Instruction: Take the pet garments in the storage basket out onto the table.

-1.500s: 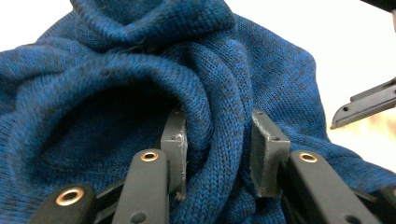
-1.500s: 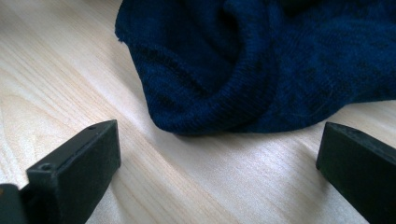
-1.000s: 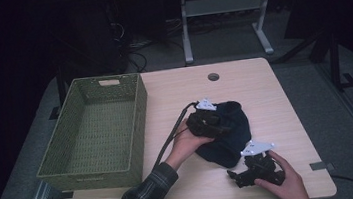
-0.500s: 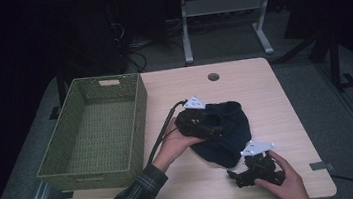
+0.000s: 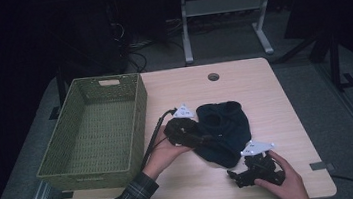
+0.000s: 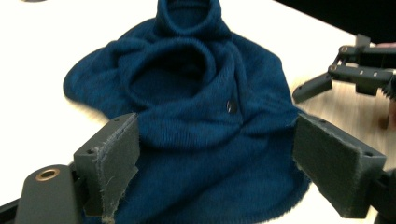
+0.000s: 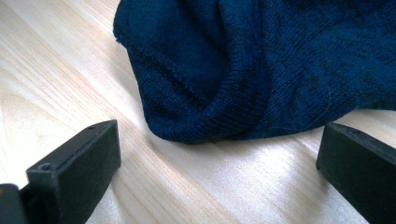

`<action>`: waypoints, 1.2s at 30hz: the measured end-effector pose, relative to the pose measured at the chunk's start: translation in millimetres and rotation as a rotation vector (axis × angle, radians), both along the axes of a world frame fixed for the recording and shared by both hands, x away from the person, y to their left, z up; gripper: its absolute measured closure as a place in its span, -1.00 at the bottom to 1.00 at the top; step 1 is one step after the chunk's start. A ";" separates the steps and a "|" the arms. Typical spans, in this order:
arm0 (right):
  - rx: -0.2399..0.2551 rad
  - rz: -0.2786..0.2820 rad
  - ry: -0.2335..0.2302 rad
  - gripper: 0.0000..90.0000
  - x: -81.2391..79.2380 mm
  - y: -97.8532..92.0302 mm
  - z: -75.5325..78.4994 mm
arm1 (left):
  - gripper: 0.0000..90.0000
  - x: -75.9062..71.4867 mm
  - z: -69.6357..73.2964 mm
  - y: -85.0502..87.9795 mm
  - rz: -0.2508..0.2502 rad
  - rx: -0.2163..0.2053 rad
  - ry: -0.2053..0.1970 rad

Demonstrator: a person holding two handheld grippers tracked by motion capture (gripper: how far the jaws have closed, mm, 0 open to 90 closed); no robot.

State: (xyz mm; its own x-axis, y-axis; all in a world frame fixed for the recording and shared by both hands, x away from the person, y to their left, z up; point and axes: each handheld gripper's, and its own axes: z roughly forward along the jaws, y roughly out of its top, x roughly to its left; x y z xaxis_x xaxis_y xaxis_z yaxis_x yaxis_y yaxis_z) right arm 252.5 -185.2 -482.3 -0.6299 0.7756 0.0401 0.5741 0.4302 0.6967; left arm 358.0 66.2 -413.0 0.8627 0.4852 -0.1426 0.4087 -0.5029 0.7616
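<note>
Left hand-held gripper (image 5: 196,137) has slid left off the dark blue knit garment (image 5: 223,129), jaws spread wide. Right hand-held gripper (image 5: 241,175) unmoved, jaws spread. Garment lies mid-counter (image 5: 263,84), beside the green basket (image 5: 93,134).

One dark blue knitted garment (image 5: 223,132), ribbed, with a rolled tubular neck opening and a single dark button (image 6: 231,106) on its front fold. It lies crumpled and flat on the desk (image 5: 264,94), right of the green woven basket (image 5: 95,131), hem rounded and intact.
</note>
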 end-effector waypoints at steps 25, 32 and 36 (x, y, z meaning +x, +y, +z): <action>-0.002 0.001 0.000 -1.00 0.1 -0.1 0.1 | -0.66 -50.9 -36.2 35.7 0.047 0.122 0.012; -0.003 0.002 0.000 -1.00 0.1 -0.2 0.1 | -0.68 -54.9 -48.8 39.5 0.066 0.199 -0.009; -0.002 0.001 0.000 -1.00 0.1 -0.1 0.1 | -0.70 -55.4 -55.5 40.1 0.065 0.223 -0.010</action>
State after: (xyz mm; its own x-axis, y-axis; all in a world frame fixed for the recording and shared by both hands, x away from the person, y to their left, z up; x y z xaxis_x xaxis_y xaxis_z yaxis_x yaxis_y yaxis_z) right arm 252.6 -185.3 -482.2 -0.6310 0.7748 0.0384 0.5736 0.4327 0.6955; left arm 302.5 106.4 -468.5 0.8295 0.5582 -0.0176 0.4388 -0.6319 0.6389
